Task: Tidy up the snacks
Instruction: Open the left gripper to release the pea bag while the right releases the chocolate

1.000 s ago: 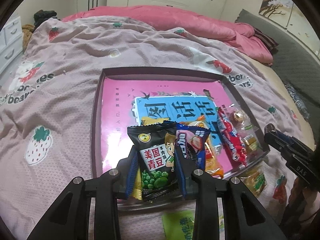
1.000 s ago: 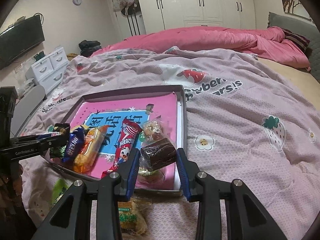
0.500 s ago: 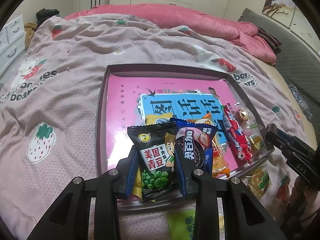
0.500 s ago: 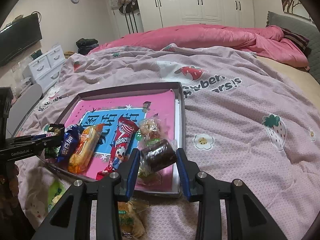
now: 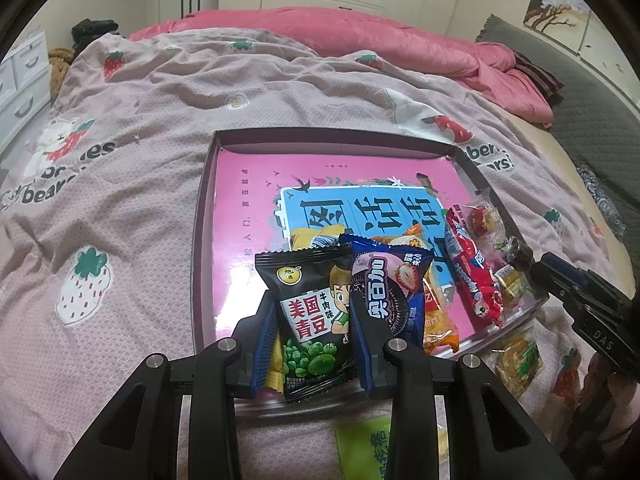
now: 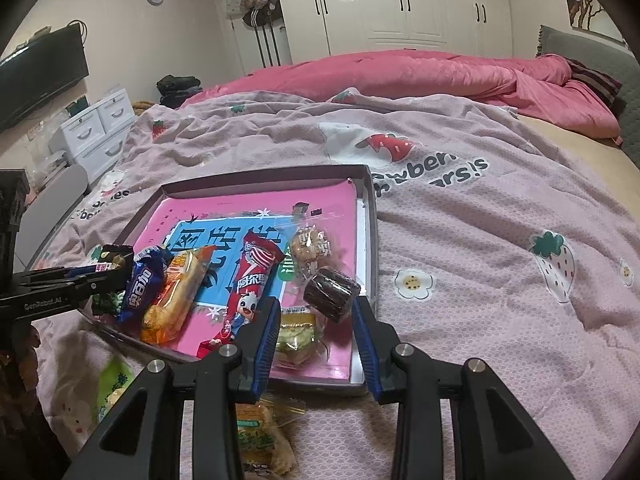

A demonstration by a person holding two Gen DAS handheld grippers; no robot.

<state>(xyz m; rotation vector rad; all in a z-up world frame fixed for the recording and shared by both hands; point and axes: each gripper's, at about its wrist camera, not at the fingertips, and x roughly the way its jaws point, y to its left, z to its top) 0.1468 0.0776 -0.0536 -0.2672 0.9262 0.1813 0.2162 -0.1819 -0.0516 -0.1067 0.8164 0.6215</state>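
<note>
Your left gripper (image 5: 314,316) was clamped on the black green-pea packet (image 5: 314,312), held over the near edge of the tray (image 5: 204,240). Your right gripper (image 6: 316,320) had its fingers apart, the dark wrapped cake (image 6: 331,292) just between the tips, over the tray's right corner.

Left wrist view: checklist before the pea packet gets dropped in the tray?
1. Left hand-held gripper clamped on pea packet: ok.
2. Packet over the near edge of the tray: ok.
3. Bare tray floor left of the Oreo packet: ok.
4. Right hand-held gripper off to the tray's right side, away from that spot: ok.
5. Right gripper's hold on the brown roll: cannot tell.
</note>
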